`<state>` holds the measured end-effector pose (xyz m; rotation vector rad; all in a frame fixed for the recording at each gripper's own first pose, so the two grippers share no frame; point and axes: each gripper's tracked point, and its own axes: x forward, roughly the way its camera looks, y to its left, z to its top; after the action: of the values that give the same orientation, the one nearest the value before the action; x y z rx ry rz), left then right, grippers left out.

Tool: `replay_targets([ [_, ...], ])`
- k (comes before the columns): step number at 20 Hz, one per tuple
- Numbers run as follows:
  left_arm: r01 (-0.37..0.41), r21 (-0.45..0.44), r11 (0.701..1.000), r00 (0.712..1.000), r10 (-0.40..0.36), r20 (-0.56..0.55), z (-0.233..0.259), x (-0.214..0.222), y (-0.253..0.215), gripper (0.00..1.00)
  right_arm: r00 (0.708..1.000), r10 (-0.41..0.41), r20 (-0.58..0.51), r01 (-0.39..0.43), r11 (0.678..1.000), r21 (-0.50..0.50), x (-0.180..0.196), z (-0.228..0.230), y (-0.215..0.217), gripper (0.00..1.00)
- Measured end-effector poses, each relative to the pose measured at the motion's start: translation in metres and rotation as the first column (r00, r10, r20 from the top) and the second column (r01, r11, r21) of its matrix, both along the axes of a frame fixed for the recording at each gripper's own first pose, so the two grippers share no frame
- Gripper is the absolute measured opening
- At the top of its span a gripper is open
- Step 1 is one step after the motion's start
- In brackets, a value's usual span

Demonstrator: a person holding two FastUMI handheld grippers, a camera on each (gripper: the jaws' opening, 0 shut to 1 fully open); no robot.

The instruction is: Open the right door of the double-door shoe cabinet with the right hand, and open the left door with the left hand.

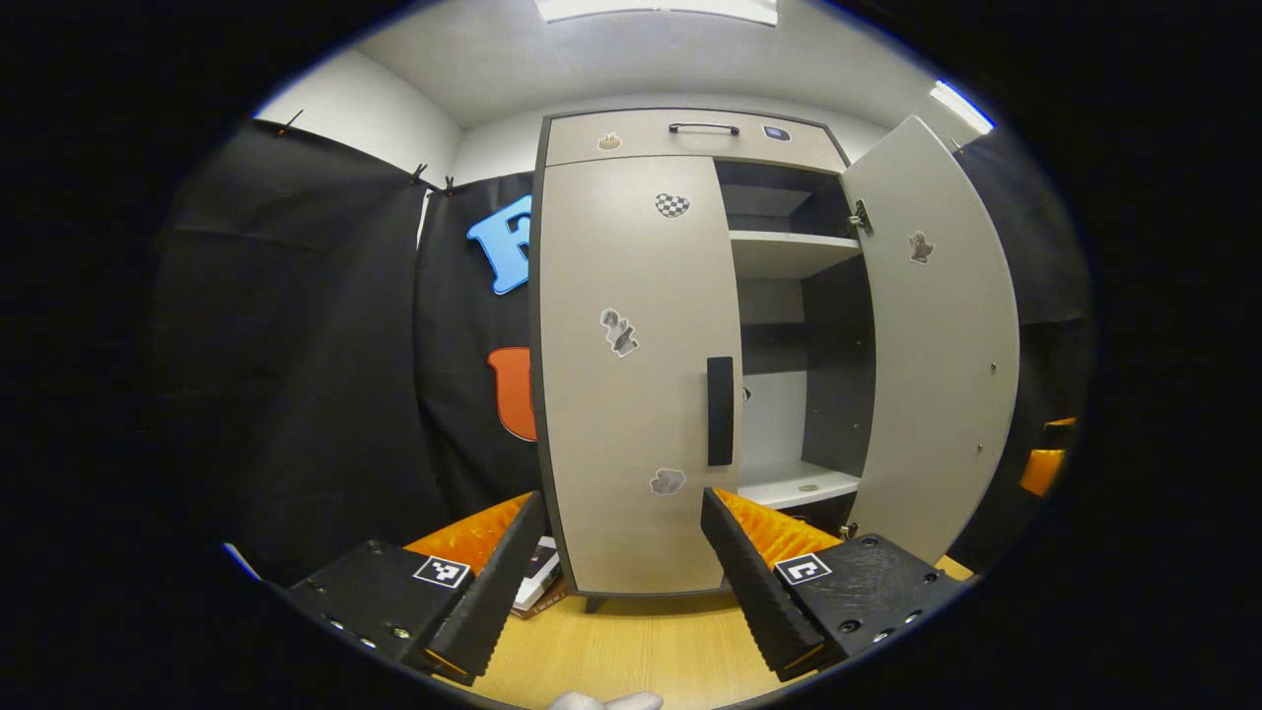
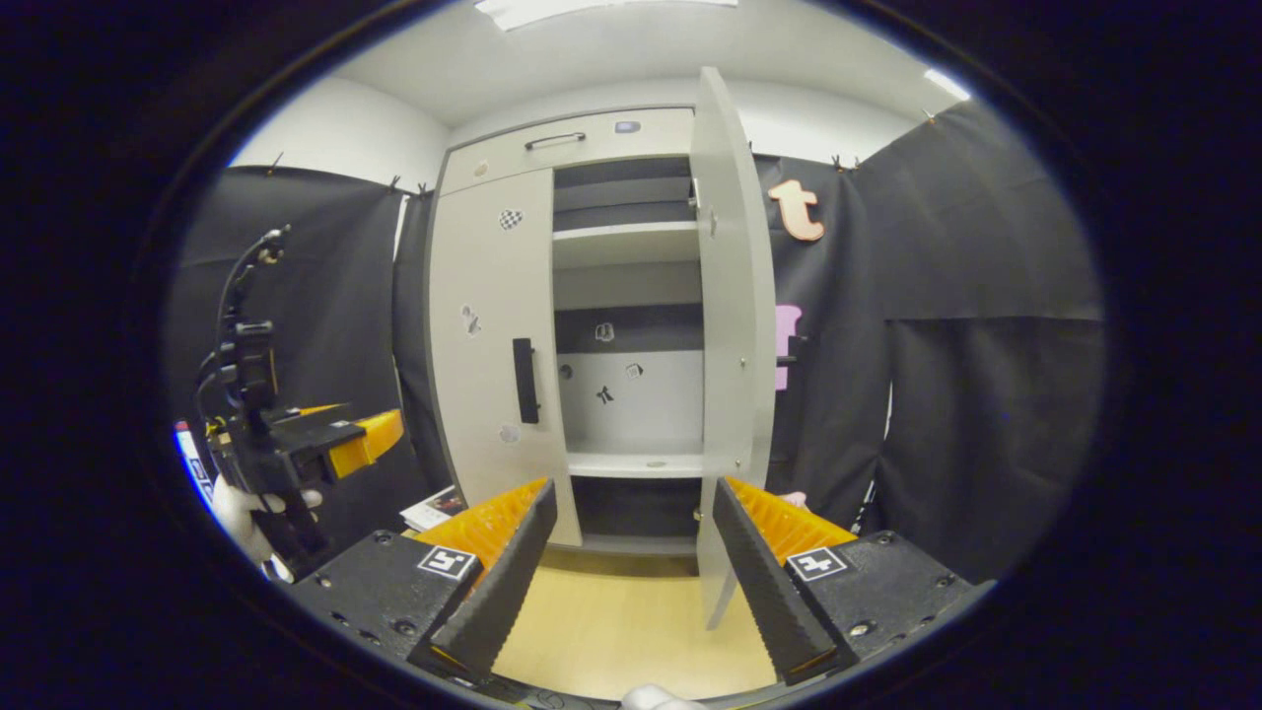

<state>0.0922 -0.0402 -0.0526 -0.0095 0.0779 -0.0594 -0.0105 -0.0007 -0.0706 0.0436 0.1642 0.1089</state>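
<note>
Standing ahead of both grippers is the tall beige double-door shoe cabinet with dark edging, resting on a light wood-grain floor. Its beige right door is swung wide open on its hinges, exposing white shelves and a dark interior; seen from the right gripper view, this door stands nearly edge-on. The beige left door, marked with small stickers, lies flush and closed, and its black vertical bar handle sits along the inner edge. The left gripper is held low in front of the closed door, jaws spread wide and empty, short of the handle and below it. The right gripper is likewise wide open and holds nothing, positioned in front of the open compartment, clear of the right door. Judged from this layout, the right-door step is complete and the left-door step is in hand. The next move calls for raising the left gripper to handle height, advancing until the jaws straddle the bar, closing on it, then pulling along an arc about the left-side hinges.
</note>
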Motion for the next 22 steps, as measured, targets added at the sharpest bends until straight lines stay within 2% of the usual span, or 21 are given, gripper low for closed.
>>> replay_targets([
  [5, 0.056, 0.007, 0.998, 0.998, -0.056, 0.019, 0.003, 0.061, -0.04, 0.96, 1.0, 0.006, -0.014, -0.005, 1.0, 0.027, 0.01, 0.002, -0.002, 0.99],
  [10, 0.099, 0.022, 0.995, 0.995, -0.1, 0.024, -0.001, 0.114, -0.074, 0.96, 1.0, -0.012, -0.012, 0.012, 1.0, 0.001, 0.018, 0.006, -0.007, 0.99],
  [14, 0.122, -0.006, 0.993, 0.992, -0.122, 0.019, -0.007, 0.152, -0.095, 0.96, 0.999, -0.019, -0.034, 0.019, 1.0, 0.002, 0.022, 0.003, -0.01, 0.99],
  [18, 0.108, 0.006, 0.994, 0.994, -0.108, 0.018, -0.011, 0.187, -0.101, 0.96, 0.999, -0.032, -0.042, 0.032, 0.999, -0.004, 0.028, 0.003, -0.014, 0.99],
  [22, 0.105, -0.035, 0.994, 0.994, -0.105, -0.018, -0.025, 0.204, -0.106, 0.96, 0.998, -0.04, -0.046, 0.04, 0.999, -0.008, 0.032, 0.002, -0.016, 0.99],
])
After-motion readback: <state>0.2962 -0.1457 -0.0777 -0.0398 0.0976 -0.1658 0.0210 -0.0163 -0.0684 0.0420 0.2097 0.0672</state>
